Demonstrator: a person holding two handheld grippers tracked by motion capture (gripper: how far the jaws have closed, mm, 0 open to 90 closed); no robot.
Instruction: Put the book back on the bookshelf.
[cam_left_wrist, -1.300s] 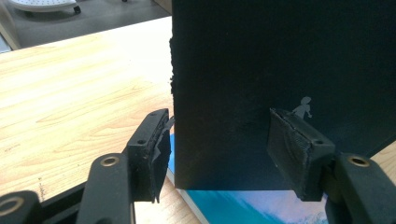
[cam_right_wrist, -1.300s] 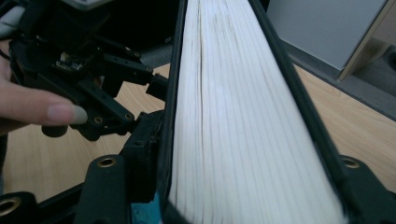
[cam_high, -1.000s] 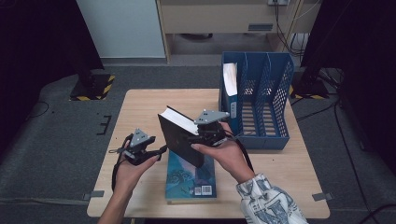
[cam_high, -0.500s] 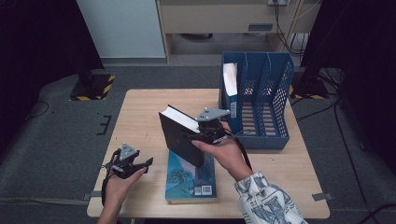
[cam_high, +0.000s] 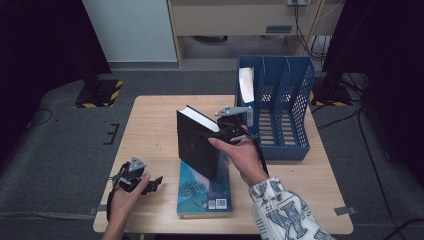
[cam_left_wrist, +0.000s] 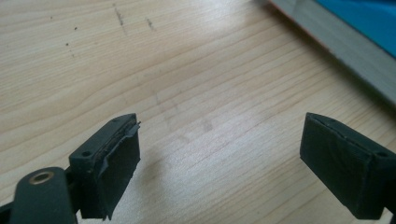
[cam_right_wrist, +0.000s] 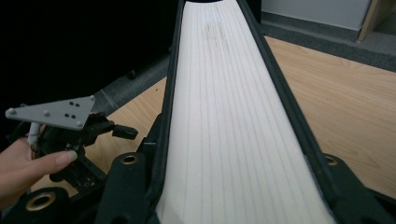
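Observation:
My right gripper (cam_high: 220, 134) is shut on a thick black book (cam_high: 197, 145) and holds it upright and tilted over the table; its jaws have just been closing a little further on the book. In the right gripper view the book's white page edge (cam_right_wrist: 233, 116) runs away between the two jaws of the right gripper (cam_right_wrist: 233, 186). My left gripper (cam_high: 152, 182) hovers low near the table's front left with its jaws wide apart. They have just been opening, and only bare wood lies between them (cam_left_wrist: 224, 126). A blue book (cam_high: 205, 192) lies flat under the black one.
A blue file holder (cam_high: 280, 110) with several slots stands at the table's right, a white sheet (cam_high: 246, 85) in its left slot. The wooden table (cam_high: 150, 125) has bare room at left and back. The blue book's edge (cam_left_wrist: 355, 28) lies ahead and to the right of my left jaws.
The left gripper has left the black book's side, dropped towards the table's front left corner, and its jaws have spread. The right gripper still holds the black book, nearly unmoved.

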